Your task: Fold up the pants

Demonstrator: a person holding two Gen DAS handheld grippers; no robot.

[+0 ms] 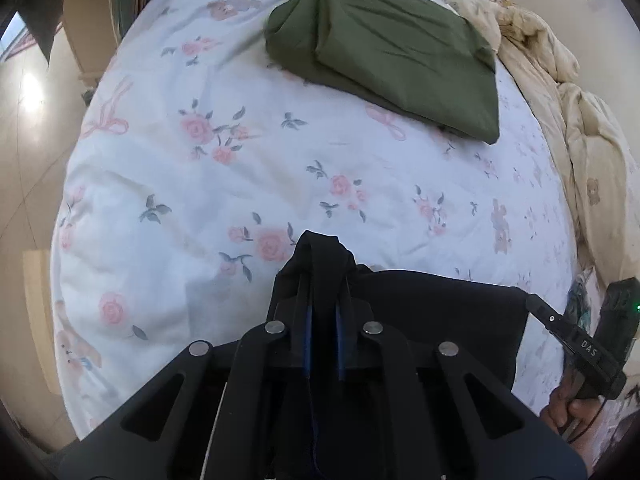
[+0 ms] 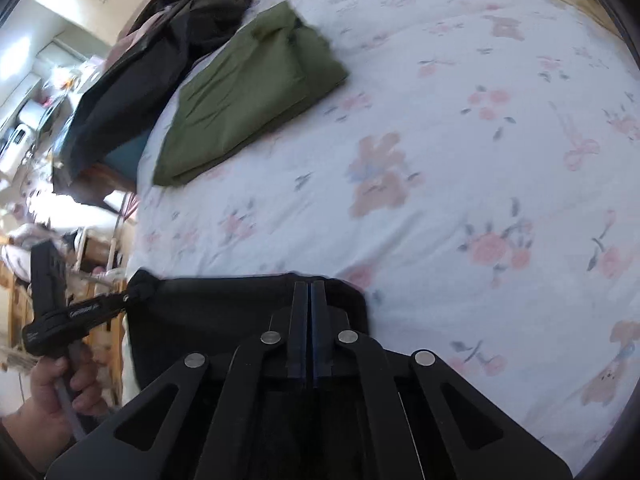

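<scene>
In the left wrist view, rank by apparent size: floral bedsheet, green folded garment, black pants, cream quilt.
1. floral bedsheet
2. green folded garment
3-4. black pants and cream quilt: unsure; the pants are partly hidden by the left claw, and near the camera.

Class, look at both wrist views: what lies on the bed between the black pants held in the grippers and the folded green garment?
Nothing: only bare floral bedsheet separates the black pants from the folded green garment, in both wrist views.

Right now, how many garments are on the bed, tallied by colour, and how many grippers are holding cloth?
Black pants, stretched between both grippers: 1
Olive green folded garment: 1
Garments on the floral sheet, total: 2
Grippers shut on the black pants: 2, left gripper and right gripper
</scene>
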